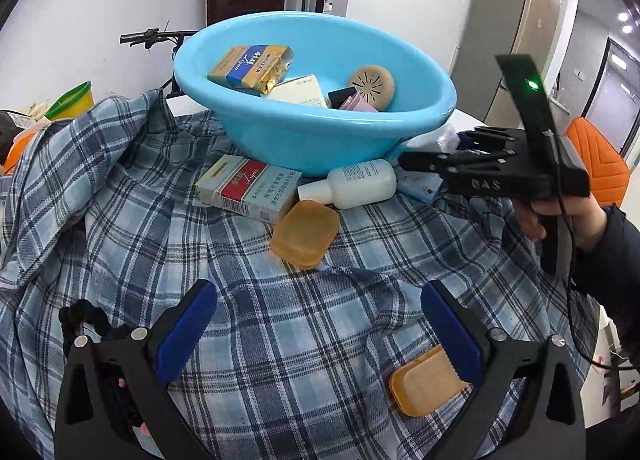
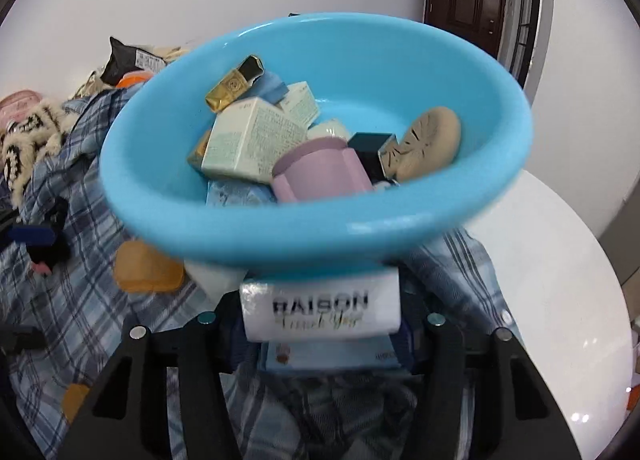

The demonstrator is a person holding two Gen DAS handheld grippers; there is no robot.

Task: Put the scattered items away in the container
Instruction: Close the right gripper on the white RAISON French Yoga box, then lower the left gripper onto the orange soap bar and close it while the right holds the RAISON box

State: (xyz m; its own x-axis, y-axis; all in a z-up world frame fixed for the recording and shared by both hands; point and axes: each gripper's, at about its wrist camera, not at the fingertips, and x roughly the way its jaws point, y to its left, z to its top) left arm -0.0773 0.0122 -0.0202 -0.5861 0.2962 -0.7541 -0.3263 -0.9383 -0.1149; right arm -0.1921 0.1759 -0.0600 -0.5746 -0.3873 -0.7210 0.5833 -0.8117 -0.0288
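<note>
A blue basin point(image 1: 320, 132) sits on a plaid cloth point(image 1: 248, 320) spread over a white table point(image 2: 568, 300). Inside it lie a blue-and-gold pack point(image 1: 250, 68), a cream box point(image 2: 248, 140), a pink tub point(image 2: 320, 172) and a round beige disc point(image 1: 372, 86). Just in front of the basin on the cloth lie a red-and-grey pack point(image 1: 248, 188), a white bottle point(image 1: 352, 184) on its side and an amber soap point(image 1: 306, 234). The left gripper point(image 1: 320, 336) hovers low over the cloth with its jaws spread wide and nothing between them; a second amber soap point(image 1: 424, 384) lies by its right finger. The right gripper point(image 2: 320, 324), held in a person's hand point(image 1: 560, 216), is clamped on a white pack point(image 2: 320, 310) at the basin's near side.
</note>
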